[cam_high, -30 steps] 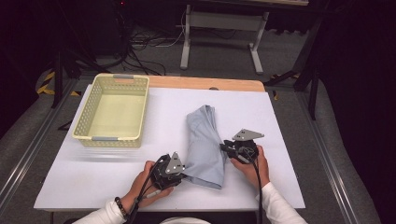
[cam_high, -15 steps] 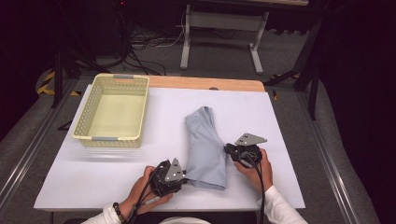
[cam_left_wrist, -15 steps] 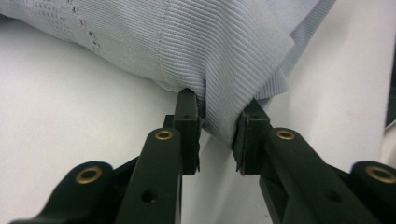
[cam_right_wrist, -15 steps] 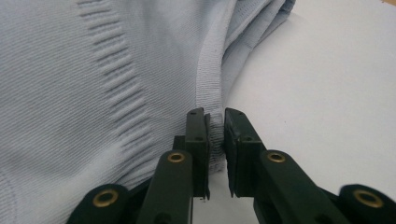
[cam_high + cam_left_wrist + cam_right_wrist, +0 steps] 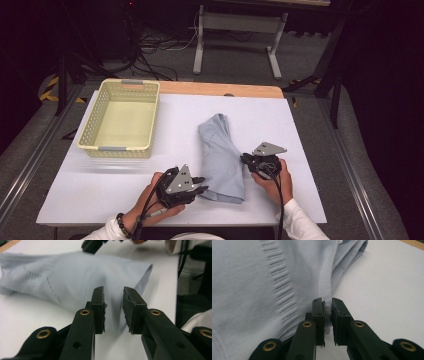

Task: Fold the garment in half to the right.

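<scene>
The sweater (image 5: 220, 150) lies folded in a long strip on the white table (image 5: 100, 200), running away from me, with its near end between my two hands. The yellow basket (image 5: 120, 149) sits well apart at the far left, and I take it as where the sweater will end up.

I read the two grips as set up to lift or fold the near end evenly, which is why each tool sits at its own side of the strip. The right gripper (image 5: 244, 159) comes in level from the right side. Its jaws have just been closing, and in the right gripper view the ribbed edge of the sweater runs down between them, so I judge it pinched there. The left gripper (image 5: 202, 184) lies low at the near left corner and points across at the fabric. In the left gripper view its jaws stand apart with a clear gap. The corner of the sweater lies just ahead of them, not yet caught.

Both forearms come in from my edge of the table, wrists low and hands wrapped around the tool bodies, nearly mirroring each other.
</scene>
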`<state>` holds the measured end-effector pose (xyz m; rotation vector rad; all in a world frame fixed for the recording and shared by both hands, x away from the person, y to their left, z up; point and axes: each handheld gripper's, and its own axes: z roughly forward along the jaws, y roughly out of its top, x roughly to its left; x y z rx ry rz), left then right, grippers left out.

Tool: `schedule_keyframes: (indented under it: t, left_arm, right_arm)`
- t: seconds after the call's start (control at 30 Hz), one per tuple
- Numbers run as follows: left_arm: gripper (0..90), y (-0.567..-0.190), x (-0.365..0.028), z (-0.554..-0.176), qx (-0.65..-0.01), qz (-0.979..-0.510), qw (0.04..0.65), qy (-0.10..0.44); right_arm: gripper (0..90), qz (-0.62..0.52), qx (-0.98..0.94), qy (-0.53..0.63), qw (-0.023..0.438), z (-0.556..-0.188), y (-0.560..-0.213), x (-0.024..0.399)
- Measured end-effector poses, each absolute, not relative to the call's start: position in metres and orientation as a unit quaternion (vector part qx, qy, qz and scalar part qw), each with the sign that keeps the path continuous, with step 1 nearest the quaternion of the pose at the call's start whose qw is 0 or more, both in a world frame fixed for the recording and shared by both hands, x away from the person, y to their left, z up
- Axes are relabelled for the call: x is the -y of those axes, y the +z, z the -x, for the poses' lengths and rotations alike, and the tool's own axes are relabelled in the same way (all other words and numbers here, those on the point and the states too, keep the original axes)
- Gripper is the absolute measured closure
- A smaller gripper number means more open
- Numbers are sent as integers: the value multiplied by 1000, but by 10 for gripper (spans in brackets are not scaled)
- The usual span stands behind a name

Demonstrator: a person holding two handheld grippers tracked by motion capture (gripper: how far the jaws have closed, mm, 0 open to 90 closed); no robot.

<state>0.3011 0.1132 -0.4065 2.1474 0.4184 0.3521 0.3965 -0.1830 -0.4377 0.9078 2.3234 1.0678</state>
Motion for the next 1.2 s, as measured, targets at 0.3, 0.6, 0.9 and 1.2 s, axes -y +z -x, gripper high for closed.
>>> schedule_keyframes:
  t: [0.3,0.6,0.9,1.2]
  left_arm:
    - [620,-409,-106,-324,-196,-858,442,171]
    - [647,-414,-88,-361,-204,-853,447,174]
    - [683,-430,-77,-378,-202,-875,411,155]
    - [711,-441,-76,-377,-198,-888,388,148]
  right_arm:
    - [812,-319,-841,382,210,-391,-436,183]
    - [657,-311,-825,409,234,-401,-418,181]
    - [610,-252,-826,442,242,-452,-397,140]
    - [603,-271,-857,378,224,-508,-421,97]
